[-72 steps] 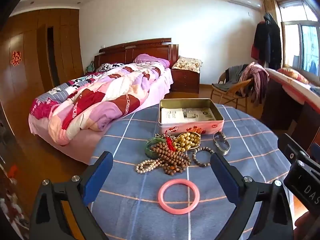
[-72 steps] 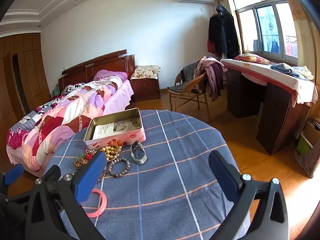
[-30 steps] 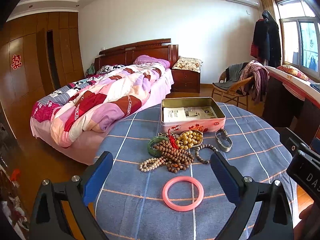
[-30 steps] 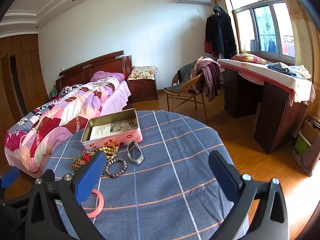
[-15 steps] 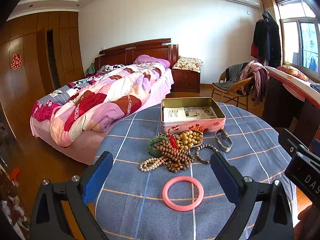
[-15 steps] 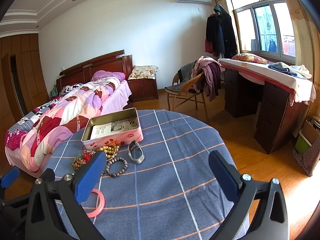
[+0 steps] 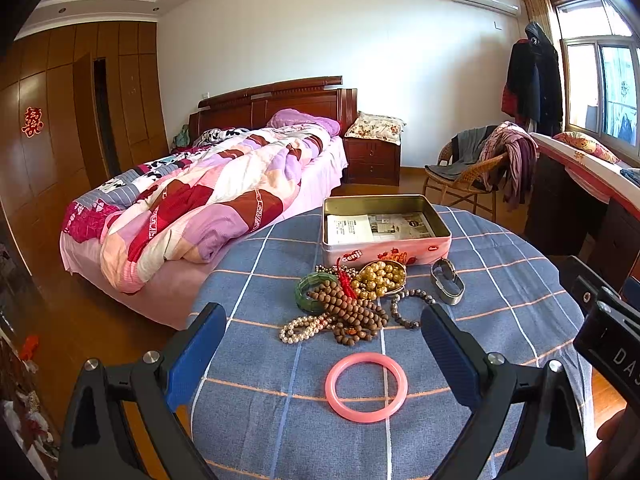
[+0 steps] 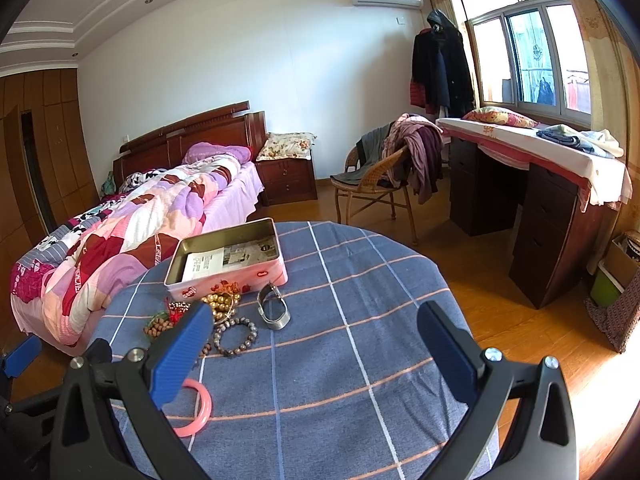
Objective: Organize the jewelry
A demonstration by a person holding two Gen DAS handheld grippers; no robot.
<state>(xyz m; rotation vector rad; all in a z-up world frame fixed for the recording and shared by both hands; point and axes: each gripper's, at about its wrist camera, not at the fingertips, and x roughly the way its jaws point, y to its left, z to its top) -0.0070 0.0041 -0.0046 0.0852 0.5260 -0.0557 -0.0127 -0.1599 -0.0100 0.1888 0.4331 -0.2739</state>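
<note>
Hovering wide apart and empty, left gripper [image 7: 320, 344] and right gripper [image 8: 316, 344] have sorted nothing yet: bangle [image 7: 366, 387] and bead pile [image 7: 352, 304] lie on the desk [image 7: 500, 280] beside the tin [image 7: 386, 226].

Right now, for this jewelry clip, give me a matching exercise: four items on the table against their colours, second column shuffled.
Items:
1. lone bangle
2. tin
3. bangle beside the bead pile
4. cuff bracelet

Colours:
A. green
B. silver
C. plain pink
D. pink with printed pictures

Pairs: 1-C, 2-D, 3-A, 4-B
</note>
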